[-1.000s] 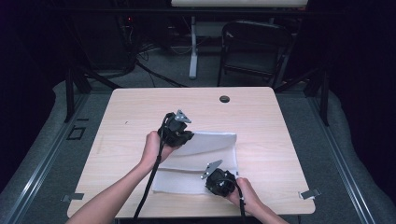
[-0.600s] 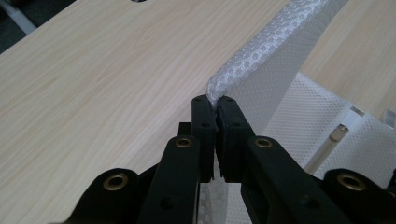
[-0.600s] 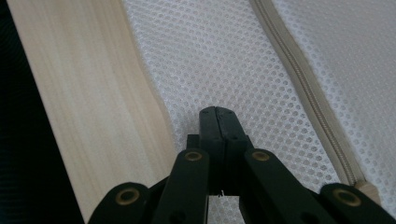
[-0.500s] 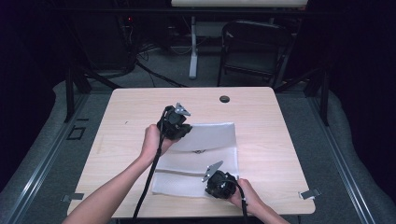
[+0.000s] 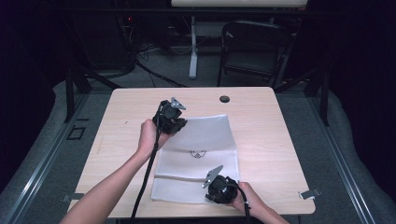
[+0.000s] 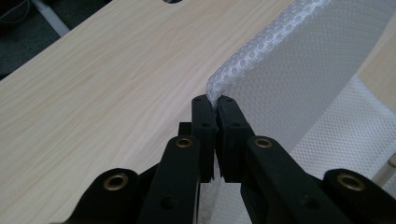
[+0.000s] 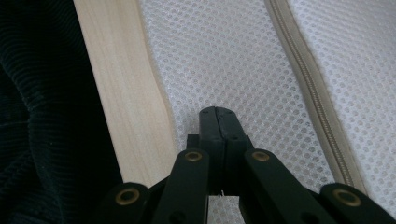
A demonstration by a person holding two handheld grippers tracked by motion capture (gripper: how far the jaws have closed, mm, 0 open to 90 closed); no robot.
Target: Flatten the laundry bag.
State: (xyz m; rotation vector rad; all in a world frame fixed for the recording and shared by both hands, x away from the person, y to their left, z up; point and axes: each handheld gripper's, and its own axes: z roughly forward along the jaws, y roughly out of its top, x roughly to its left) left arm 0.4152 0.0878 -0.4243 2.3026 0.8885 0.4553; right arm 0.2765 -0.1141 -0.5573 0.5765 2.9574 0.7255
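A white mesh bag [image 5: 205, 140] with a small dark logo lies across the middle and front of the light wood table [image 5: 271, 121]. My left gripper [image 5: 180, 125] is shut on the bag's far left corner and holds it lifted off the wood. In the left gripper view the mesh [image 6: 299, 70] curls up out of the shut left gripper [image 6: 215, 100]. My right gripper [image 5: 211, 195] sits low over the bag's front part. The right gripper view shows the right gripper [image 7: 217, 112] shut against the mesh [image 7: 243, 60], left of a beige zipper [image 7: 308, 88].
A round black grommet [image 5: 225, 99] sits near the table's far edge. A folding chair [image 5: 254, 46] and a white stand leg [image 5: 193, 51] stand behind the table. Metal clips [image 5: 310, 193] mark the front corners. The table edge [image 7: 116, 84] runs close to the right gripper.
The left gripper has moved up and toward the table's far side with the bag's corner, stretching the far half of the bag out. The right gripper has stayed in place.
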